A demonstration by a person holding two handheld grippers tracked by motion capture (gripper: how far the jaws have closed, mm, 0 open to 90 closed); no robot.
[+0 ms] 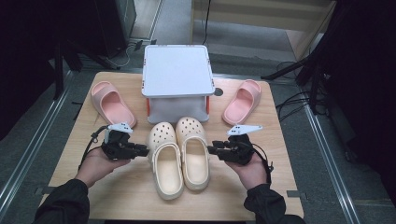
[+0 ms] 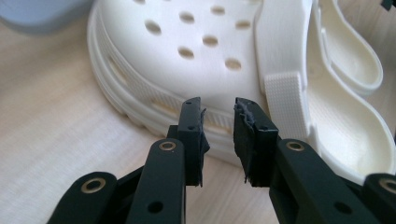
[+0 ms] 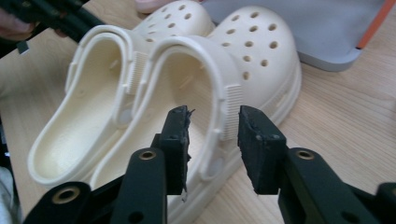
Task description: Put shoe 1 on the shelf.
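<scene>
At the near middle of the table [image 1: 116, 196], we have a pair of cream clogs set side by side, toes toward the white box [image 1: 176, 71]. Our left gripper [image 1: 145, 151] stands at the outer side of the left clog [image 1: 164, 161], jaws parted with nothing between the pads, the tips just at its ribbed sole edge. Our right gripper [image 1: 211, 150] stands at the outer side of the right clog [image 1: 193, 151], jaws likewise apart and empty, with the heel strap's ribbed end just ahead of them.

We judge the step in hand to be letting go after lining the pair up. To do it well, we should draw each gripper straight out sideways, jaws kept wide, so no pad catches a strap or sole rim and drags a clog out of line.

Around them: a pink slipper [image 1: 111, 103] lies at the far left and its mate [image 1: 243, 101] at the far right, both well apart from the clogs. The box sits just beyond the toes, leaving little room forward; the way out to either side is free.
</scene>
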